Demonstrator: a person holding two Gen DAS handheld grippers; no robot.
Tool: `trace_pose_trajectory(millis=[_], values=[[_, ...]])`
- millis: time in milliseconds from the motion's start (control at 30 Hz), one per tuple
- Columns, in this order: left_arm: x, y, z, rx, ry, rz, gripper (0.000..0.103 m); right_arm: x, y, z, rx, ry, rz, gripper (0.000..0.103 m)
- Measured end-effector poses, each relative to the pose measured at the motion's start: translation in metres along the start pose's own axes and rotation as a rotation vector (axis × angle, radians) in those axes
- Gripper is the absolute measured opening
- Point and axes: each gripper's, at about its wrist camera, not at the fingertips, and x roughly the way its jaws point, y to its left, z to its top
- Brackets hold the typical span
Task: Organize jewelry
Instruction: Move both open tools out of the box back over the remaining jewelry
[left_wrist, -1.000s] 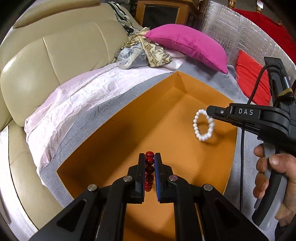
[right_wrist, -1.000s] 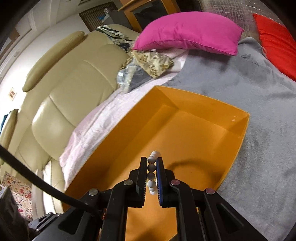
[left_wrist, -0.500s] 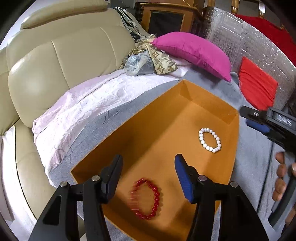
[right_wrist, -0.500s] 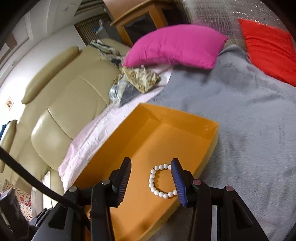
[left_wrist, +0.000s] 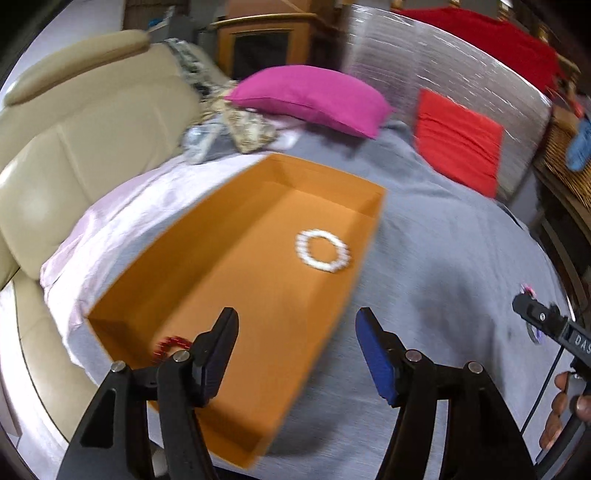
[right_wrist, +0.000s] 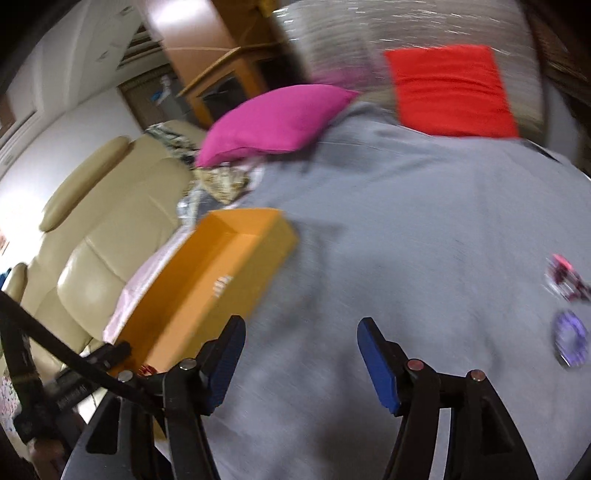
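An orange box (left_wrist: 207, 229) lies on the grey blanket. In the left wrist view a white bead bracelet (left_wrist: 322, 250) lies in its far part and a red bead bracelet (left_wrist: 170, 345) in its near left corner, partly behind my finger. My left gripper (left_wrist: 297, 354) is open and empty above the box's near right edge. My right gripper (right_wrist: 299, 358) is open and empty over the blanket, right of the box (right_wrist: 255, 236). A pink-red jewelry piece (right_wrist: 563, 275) and a purple bracelet (right_wrist: 570, 343) lie at the far right of the blanket.
A magenta pillow (left_wrist: 310, 98) and a red cushion (left_wrist: 458, 140) lie at the back. A beige leather sofa back (left_wrist: 66, 147) stands on the left. Crumpled cloths (left_wrist: 229, 134) lie behind the box. The grey blanket (right_wrist: 424, 240) spreads to the right.
Both grippers opened and let their bracelets drop into the box, then pulled back and swung right. The right gripper now looks over the blanket toward the loose jewelry.
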Motion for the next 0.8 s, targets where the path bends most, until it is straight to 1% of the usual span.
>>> trace_pose_trajectory(millis=[200,267,400,567,600,633,700,733,800], values=[[0.006,-0.056,-0.014,0.092,0.041,-0.054,0.067,-0.056,-0.079,-0.031,0.098,-0.038,-0.084,0.067],[0.008,-0.075,-0.019,0.121,0.06,-0.078,0.067,-0.068,-0.102,-0.035,0.126,-0.052,-0.116,0.067],[0.01,-0.099,-0.027,0.164,0.075,-0.096,0.067,-0.099,-0.169,-0.039,0.234,-0.08,-0.212,0.067],[0.017,-0.12,-0.032,0.202,0.097,-0.109,0.067,-0.122,-0.24,-0.027,0.337,-0.115,-0.322,0.067],[0.019,-0.123,-0.033,0.208,0.1,-0.109,0.067,-0.124,-0.26,-0.021,0.367,-0.115,-0.344,0.066],[0.021,-0.126,-0.032,0.212,0.105,-0.113,0.067,-0.124,-0.27,-0.017,0.376,-0.111,-0.36,0.064],[0.026,-0.132,-0.031,0.221,0.11,-0.117,0.067,-0.12,-0.295,-0.005,0.394,-0.092,-0.407,0.057],[0.028,-0.135,-0.031,0.227,0.112,-0.117,0.067,-0.117,-0.303,0.0,0.398,-0.083,-0.417,0.053],[0.033,-0.141,-0.031,0.242,0.118,-0.12,0.067,-0.108,-0.314,0.007,0.406,-0.062,-0.432,0.05]])
